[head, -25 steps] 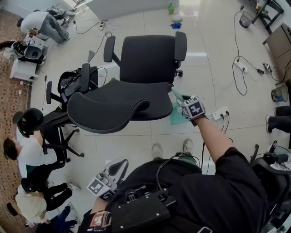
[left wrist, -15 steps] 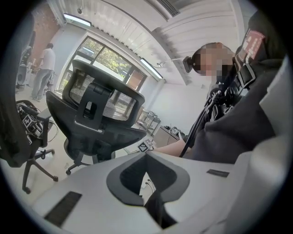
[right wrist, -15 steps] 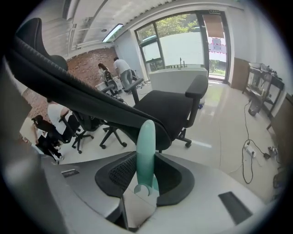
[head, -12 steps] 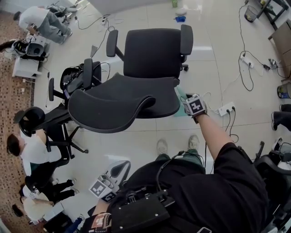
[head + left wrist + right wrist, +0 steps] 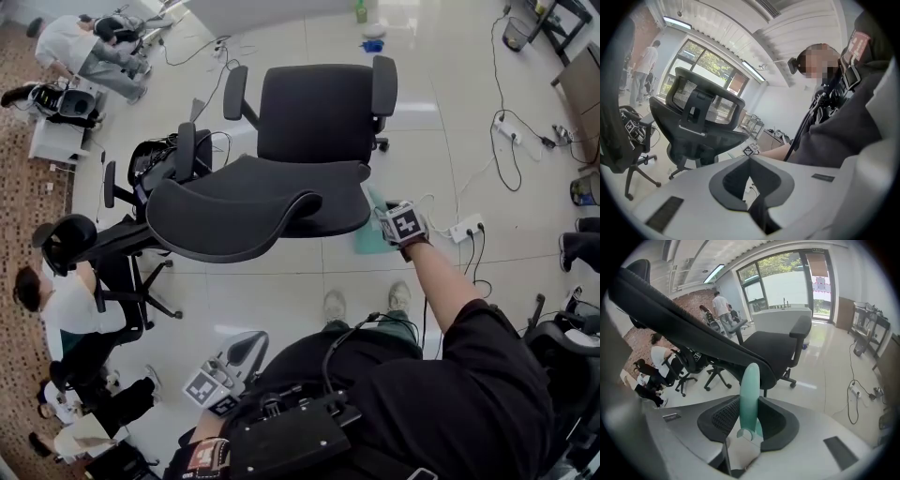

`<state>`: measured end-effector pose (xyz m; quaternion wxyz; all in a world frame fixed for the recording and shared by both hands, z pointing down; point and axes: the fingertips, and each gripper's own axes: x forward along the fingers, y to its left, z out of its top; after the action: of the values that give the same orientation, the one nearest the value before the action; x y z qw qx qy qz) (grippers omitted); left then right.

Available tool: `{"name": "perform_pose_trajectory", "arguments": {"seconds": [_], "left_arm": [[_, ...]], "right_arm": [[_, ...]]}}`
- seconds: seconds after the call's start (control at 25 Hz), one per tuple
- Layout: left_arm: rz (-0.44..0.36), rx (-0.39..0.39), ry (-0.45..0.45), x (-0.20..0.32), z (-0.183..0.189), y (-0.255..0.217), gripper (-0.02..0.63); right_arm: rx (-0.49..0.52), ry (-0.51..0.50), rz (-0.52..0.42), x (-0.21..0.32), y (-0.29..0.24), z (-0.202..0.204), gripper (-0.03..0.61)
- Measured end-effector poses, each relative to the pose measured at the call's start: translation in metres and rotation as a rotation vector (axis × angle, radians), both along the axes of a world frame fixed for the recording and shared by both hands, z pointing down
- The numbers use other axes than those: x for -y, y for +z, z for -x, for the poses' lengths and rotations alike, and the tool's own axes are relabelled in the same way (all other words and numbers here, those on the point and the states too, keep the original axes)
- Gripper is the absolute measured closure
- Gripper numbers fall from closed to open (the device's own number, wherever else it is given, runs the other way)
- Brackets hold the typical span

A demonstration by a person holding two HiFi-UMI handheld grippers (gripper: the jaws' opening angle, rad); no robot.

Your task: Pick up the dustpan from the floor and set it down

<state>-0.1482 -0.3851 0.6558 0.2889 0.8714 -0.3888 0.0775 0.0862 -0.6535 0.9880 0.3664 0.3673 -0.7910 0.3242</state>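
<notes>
Mint-green plastic is what I have in the right hand-held gripper [image 5: 750, 400]: the dustpan [image 5: 750, 380] by its handle, which stands upright between the two dark pads [image 5: 723, 416], and both press on its sides. From the head view the dustpan's flat pan [image 5: 368, 234] shows just under the marker cube of that hand-held gripper [image 5: 386, 221], over the pale tiled floor [image 5: 281, 291]. I cannot tell whether its lower edge touches the tiles. The pan sits right at the right edge of the seat of the nearest black office chair [image 5: 253, 206], partly tucked beneath it.

My left hand-held gripper [image 5: 750, 158] is low by my left side [image 5: 246, 345], its tips pressed together with nothing between them.

A second black office chair [image 5: 314, 112] stands just behind the first, facing me. A white power strip [image 5: 466, 228] with plugged cables lies on the floor near the right hand-held gripper, on its right. My shoes [image 5: 325, 305] are planted below the dustpan in the head view. Several people sit along the floor's left edge
</notes>
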Motion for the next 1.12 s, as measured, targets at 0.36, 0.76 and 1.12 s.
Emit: {"name": "perform_pose_trajectory", "arguments": {"seconds": [0.36, 0.76, 1.12], "left_arm": [[-0.013, 0.01, -0.011, -0.022, -0.005, -0.008, 0.604], [-0.024, 0.008, -0.021, -0.047, -0.011, -0.021, 0.604], [-0.044, -0.009, -0.016, -0.063, -0.016, -0.037, 0.604]], "right_arm": [[-0.038, 0.031, -0.002, -0.014, 0.013, -0.009, 0.438], [-0.059, 0.058, 0.001, -0.011, 0.0, -0.017, 0.433], [-0.062, 0.06, 0.013, -0.044, -0.019, -0.028, 0.433]]}}
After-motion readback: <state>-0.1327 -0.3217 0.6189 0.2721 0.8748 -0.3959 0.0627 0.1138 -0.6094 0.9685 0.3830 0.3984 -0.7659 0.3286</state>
